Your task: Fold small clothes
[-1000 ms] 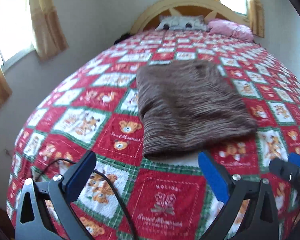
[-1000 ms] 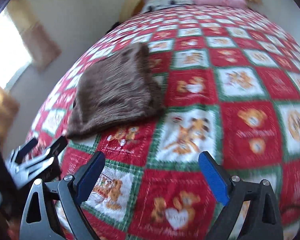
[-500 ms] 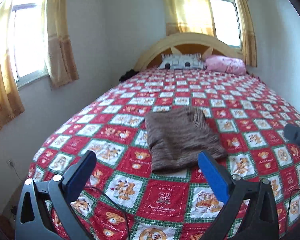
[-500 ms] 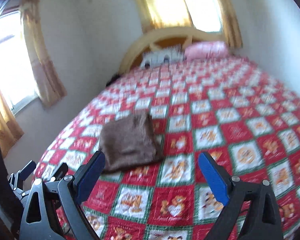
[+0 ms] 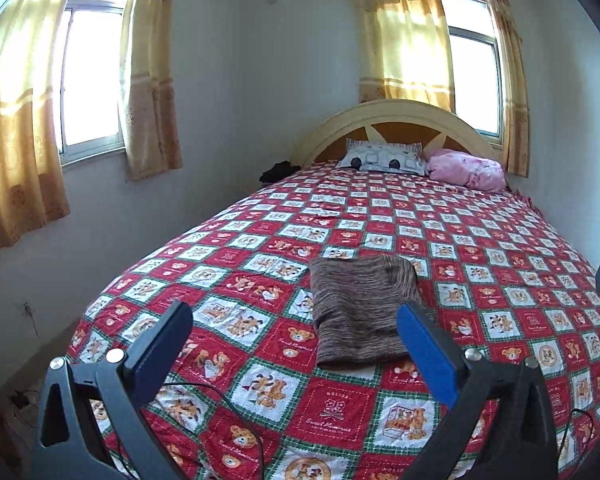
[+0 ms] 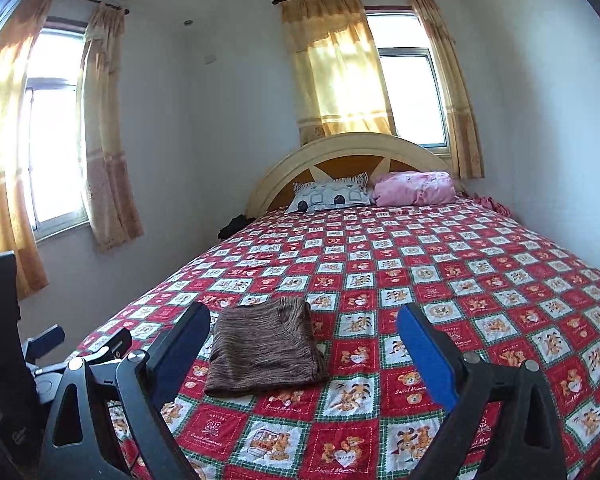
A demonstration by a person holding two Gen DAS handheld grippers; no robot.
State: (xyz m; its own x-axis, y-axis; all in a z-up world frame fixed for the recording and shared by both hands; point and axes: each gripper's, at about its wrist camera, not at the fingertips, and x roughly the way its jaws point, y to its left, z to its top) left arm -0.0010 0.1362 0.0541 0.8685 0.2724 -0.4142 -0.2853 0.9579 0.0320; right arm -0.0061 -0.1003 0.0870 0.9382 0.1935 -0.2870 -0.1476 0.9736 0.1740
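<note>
A brown knitted garment [image 5: 360, 312] lies folded flat in a neat rectangle on the red teddy-bear bedspread [image 5: 480, 240], near the foot of the bed. It also shows in the right wrist view [image 6: 264, 348]. My left gripper [image 5: 296, 344] is open and empty, held back from and above the garment. My right gripper [image 6: 304, 344] is open and empty too, well short of the garment, which sits ahead and to its left. The left gripper's body [image 6: 72, 356] shows at the left edge of the right wrist view.
A patterned pillow [image 5: 382, 158] and a pink pillow [image 5: 466, 170] lie by the curved headboard [image 5: 396, 116]. A dark item [image 5: 278, 170] sits at the bed's far left corner. Curtained windows are on the left and back walls. A thin black cable [image 5: 220, 400] lies over the bed's near edge.
Both grippers have pulled back and up from the folded garment, so it looks smaller and the whole room has come into view. Both stay open.
</note>
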